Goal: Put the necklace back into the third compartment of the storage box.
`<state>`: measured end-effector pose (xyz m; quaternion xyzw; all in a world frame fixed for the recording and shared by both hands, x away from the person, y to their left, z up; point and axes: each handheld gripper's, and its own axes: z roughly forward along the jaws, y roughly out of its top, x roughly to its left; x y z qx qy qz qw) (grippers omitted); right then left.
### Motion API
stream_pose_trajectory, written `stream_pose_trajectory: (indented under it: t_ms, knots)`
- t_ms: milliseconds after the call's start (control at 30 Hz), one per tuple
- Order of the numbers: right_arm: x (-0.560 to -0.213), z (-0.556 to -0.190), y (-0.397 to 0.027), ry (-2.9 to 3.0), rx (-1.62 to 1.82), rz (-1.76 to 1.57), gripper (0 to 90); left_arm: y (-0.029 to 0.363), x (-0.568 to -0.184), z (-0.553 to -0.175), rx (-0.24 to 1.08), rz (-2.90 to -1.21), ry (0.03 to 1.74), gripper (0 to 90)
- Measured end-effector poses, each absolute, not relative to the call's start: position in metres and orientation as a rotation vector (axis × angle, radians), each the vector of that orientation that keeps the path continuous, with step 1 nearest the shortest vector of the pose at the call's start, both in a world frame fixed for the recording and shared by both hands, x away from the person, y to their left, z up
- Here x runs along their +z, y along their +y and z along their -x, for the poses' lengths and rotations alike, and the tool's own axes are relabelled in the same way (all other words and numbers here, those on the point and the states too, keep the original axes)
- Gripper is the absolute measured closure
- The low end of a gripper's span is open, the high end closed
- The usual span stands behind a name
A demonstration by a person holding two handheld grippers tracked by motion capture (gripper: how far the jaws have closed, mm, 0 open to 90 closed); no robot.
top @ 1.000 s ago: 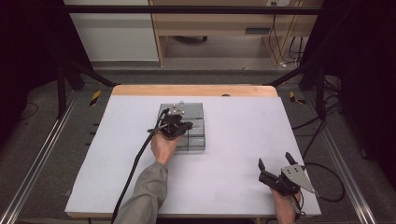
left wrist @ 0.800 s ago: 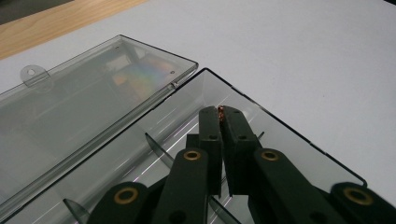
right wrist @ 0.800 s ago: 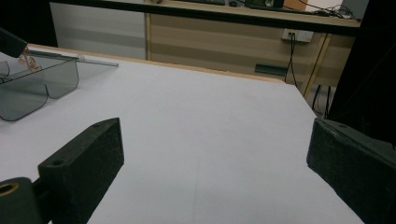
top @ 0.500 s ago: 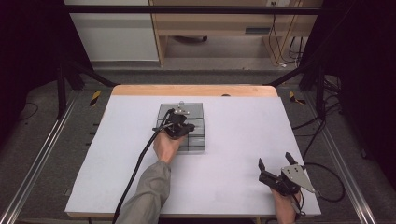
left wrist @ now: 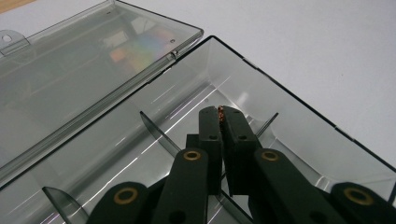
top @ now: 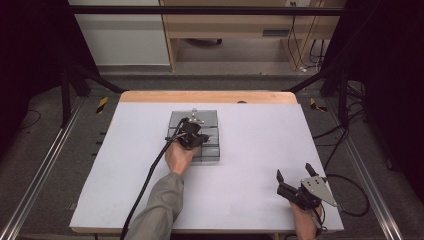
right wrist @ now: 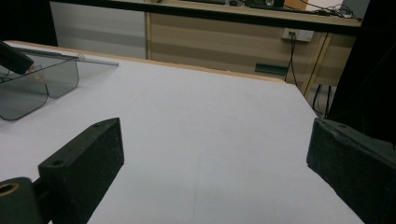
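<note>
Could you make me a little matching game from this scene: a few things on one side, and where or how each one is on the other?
Things:
1. left gripper
2. right gripper
3. box lid
4. table

States:
A. flipped open, lying flat behind the plastic box
B. jaws wide apart, near the front right corner
C. covered in white, wood edge at the back
D. jaws pinched on a tiny copper-coloured bit, inside the box

Pairs: 1-D, 2-B, 3-A, 4-C

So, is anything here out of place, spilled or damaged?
Nothing stands out. The clear box lies square on the table with its lid open flat. The left gripper is over a compartment, jaws shut on a tiny copper-coloured bit. The right gripper rests open, away from the box.
</note>
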<state>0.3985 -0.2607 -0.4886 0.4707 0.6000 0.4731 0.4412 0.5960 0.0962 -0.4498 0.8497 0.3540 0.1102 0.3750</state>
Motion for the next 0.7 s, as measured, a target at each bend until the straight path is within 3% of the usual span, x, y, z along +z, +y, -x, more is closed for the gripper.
stream_pose_trajectory:
  t_ms: [700]
  knots:
    - [-0.4886, -0.3986, -0.2604, 1.492, 1.170, -1.168, 4.4, 0.0946, -0.4511, -0.5985, 0.273, -2.225, 0.911, 85.9]
